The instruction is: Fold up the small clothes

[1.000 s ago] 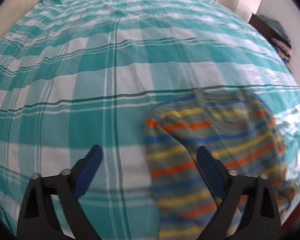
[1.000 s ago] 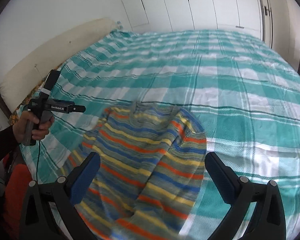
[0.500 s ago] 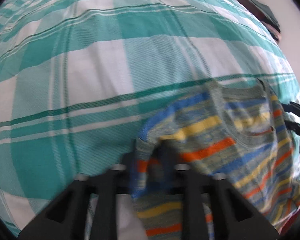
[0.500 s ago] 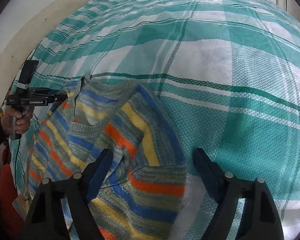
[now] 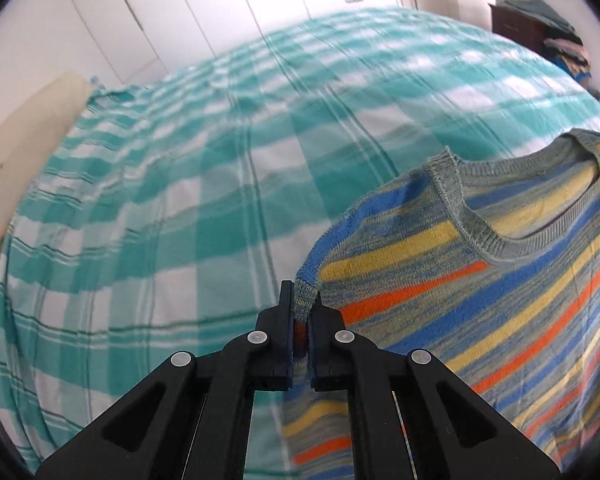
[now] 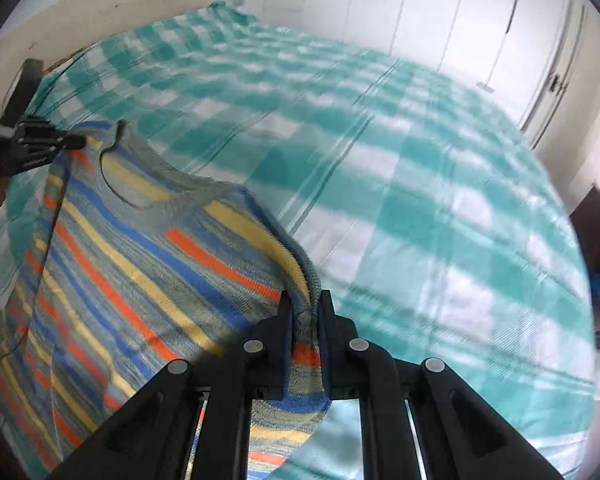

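Observation:
A small knit sweater (image 5: 480, 280) with blue, yellow, orange and grey stripes hangs stretched above the bed. My left gripper (image 5: 300, 308) is shut on its left shoulder edge. My right gripper (image 6: 306, 308) is shut on the other shoulder edge of the sweater (image 6: 140, 260). The grey neck opening (image 5: 512, 216) faces up between the two grips. In the right wrist view the left gripper (image 6: 40, 146) shows at the far left, holding the sweater's corner. The sweater's lower part runs out of frame.
The bed (image 5: 220, 200) is covered by a teal and white checked sheet. White wardrobe doors (image 6: 460, 20) stand behind it. A cream headboard (image 5: 28, 120) is at the left. A dark shelf with piled clothes (image 5: 556, 32) is at the far right.
Both grippers closed on the sweater's shoulders and lifted it off the sheet. The right was still open half a second ago. The views tilted up toward the wardrobe.

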`<action>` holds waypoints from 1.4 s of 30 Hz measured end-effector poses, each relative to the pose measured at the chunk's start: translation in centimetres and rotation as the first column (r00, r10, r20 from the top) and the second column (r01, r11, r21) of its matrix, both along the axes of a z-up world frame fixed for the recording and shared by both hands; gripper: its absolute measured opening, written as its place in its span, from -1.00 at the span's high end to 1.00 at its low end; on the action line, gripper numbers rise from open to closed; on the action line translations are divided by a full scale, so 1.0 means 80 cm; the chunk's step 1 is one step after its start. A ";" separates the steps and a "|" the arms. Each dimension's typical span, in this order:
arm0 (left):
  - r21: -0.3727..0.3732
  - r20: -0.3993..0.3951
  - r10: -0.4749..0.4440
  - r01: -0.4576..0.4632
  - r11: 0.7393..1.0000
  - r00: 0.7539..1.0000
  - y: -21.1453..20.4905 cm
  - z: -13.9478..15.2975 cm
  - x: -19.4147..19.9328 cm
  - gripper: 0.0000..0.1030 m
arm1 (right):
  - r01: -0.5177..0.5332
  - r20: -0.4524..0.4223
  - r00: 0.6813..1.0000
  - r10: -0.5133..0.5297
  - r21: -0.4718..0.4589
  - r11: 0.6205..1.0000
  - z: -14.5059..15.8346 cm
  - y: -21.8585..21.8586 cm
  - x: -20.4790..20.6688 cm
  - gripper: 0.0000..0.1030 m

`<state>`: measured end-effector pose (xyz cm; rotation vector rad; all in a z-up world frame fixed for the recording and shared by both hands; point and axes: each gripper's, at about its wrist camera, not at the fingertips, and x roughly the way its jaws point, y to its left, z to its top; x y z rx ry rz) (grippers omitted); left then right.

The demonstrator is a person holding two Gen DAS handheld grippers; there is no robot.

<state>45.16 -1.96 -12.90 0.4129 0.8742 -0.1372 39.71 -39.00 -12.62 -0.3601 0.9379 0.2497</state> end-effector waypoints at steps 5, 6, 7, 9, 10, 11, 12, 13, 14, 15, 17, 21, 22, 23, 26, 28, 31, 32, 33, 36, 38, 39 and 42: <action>0.009 0.035 0.076 -0.076 0.997 0.997 -0.005 -0.011 0.072 0.94 | 0.044 0.029 0.999 -0.043 -0.035 0.998 -0.014 -0.001 0.072 0.78; 0.022 0.040 0.086 -0.086 0.996 0.996 -0.008 -0.017 0.084 0.94 | 0.045 0.025 0.999 -0.044 -0.048 0.998 -0.024 0.002 0.087 0.78; 0.037 0.043 0.096 -0.098 0.995 0.994 -0.011 -0.026 0.098 0.94 | 0.047 0.019 0.999 -0.046 -0.057 0.997 -0.034 0.011 0.106 0.78; 0.063 0.043 0.119 -0.122 0.991 0.992 -0.014 -0.043 0.123 0.94 | 0.050 0.007 0.999 -0.049 -0.076 0.996 -0.055 0.019 0.132 0.78; 0.071 0.046 0.129 -0.132 0.989 0.991 -0.015 -0.051 0.130 0.94 | 0.050 0.002 0.999 -0.050 -0.084 0.995 -0.065 0.020 0.144 0.78; 0.077 0.045 0.142 -0.146 0.986 0.989 -0.015 -0.059 0.139 0.94 | 0.052 -0.003 0.999 -0.053 -0.089 0.995 -0.075 0.021 0.154 0.78; 0.081 0.041 0.158 -0.161 0.984 0.987 -0.014 -0.068 0.150 0.94 | 0.056 -0.009 0.998 -0.057 -0.087 0.995 -0.084 0.021 0.164 0.78; 0.087 0.031 0.169 -0.172 0.981 0.985 -0.015 -0.077 0.157 0.94 | 0.062 -0.016 0.998 -0.064 -0.083 0.995 -0.095 0.021 0.171 0.78; 0.091 0.011 0.173 -0.173 0.981 0.985 -0.016 -0.088 0.164 0.91 | 0.072 -0.034 0.997 -0.075 -0.077 0.994 -0.105 0.021 0.179 0.77; 0.101 -0.031 0.175 -0.171 0.980 0.984 -0.017 -0.103 0.172 0.80 | 0.084 -0.061 0.994 -0.088 -0.071 0.994 -0.116 0.019 0.186 0.77; 0.140 -0.076 0.200 -0.188 0.972 0.977 -0.016 -0.130 0.181 0.47 | 0.120 -0.120 0.985 -0.127 -0.061 0.991 -0.139 0.015 0.198 0.34; 0.153 -0.005 0.285 -0.281 0.947 0.958 0.011 -0.118 0.175 -0.67 | 0.240 -0.066 0.968 -0.241 -0.012 0.971 -0.132 -0.014 0.186 -0.35; 0.117 -0.008 0.299 -0.296 0.948 0.954 0.028 -0.106 0.169 -0.67 | 0.265 -0.062 0.963 -0.264 0.012 0.964 -0.125 -0.025 0.178 -0.39; 0.075 -0.019 0.305 -0.303 0.950 0.952 0.044 -0.094 0.160 -0.67 | 0.284 -0.067 0.957 -0.281 0.037 0.958 -0.117 -0.036 0.166 -0.39; -0.041 -0.039 0.310 -0.312 0.949 0.950 0.095 -0.063 0.100 -0.66 | 0.316 -0.078 0.948 -0.310 0.091 0.944 -0.089 -0.061 0.110 -0.39; -0.030 -0.041 0.292 -0.293 0.956 0.956 0.115 -0.056 0.041 -0.63 | 0.303 -0.102 0.951 -0.292 0.121 0.945 -0.075 -0.070 0.051 -0.39; -0.032 -0.122 0.232 -0.237 0.971 0.965 0.135 -0.059 -0.078 -0.63 | 0.309 -0.191 0.943 -0.271 0.216 0.926 -0.064 -0.079 -0.063 -0.39; -0.059 -0.176 0.212 -0.225 0.973 0.961 0.139 -0.064 -0.116 -0.63 | 0.322 -0.242 0.935 -0.260 0.267 0.908 -0.064 -0.080 -0.104 -0.39; -0.096 -0.235 0.190 -0.217 0.971 0.953 0.142 -0.069 -0.156 -0.63 | 0.337 -0.289 0.925 -0.247 0.323 0.884 -0.066 -0.080 -0.141 -0.39; -0.218 -0.378 0.138 -0.233 0.948 0.915 0.137 -0.084 -0.244 -0.60 | 0.410 -0.422 0.885 -0.197 0.504 0.760 -0.085 -0.070 -0.247 -0.39; -0.302 -0.465 0.099 -0.262 0.917 0.880 0.122 -0.097 -0.290 -0.52 | 0.462 -0.496 0.853 -0.163 0.569 0.680 -0.105 -0.050 -0.296 -0.38; -0.325 -0.481 0.081 -0.264 0.908 0.873 0.113 -0.101 -0.303 -0.43 | 0.461 -0.509 0.849 -0.138 0.590 0.662 -0.113 -0.036 -0.312 -0.38; -0.332 -0.486 0.067 -0.255 0.908 0.871 0.076 -0.109 -0.320 -0.21 | 0.366 -0.457 0.887 -0.069 0.602 0.710 -0.131 0.013 -0.329 -0.35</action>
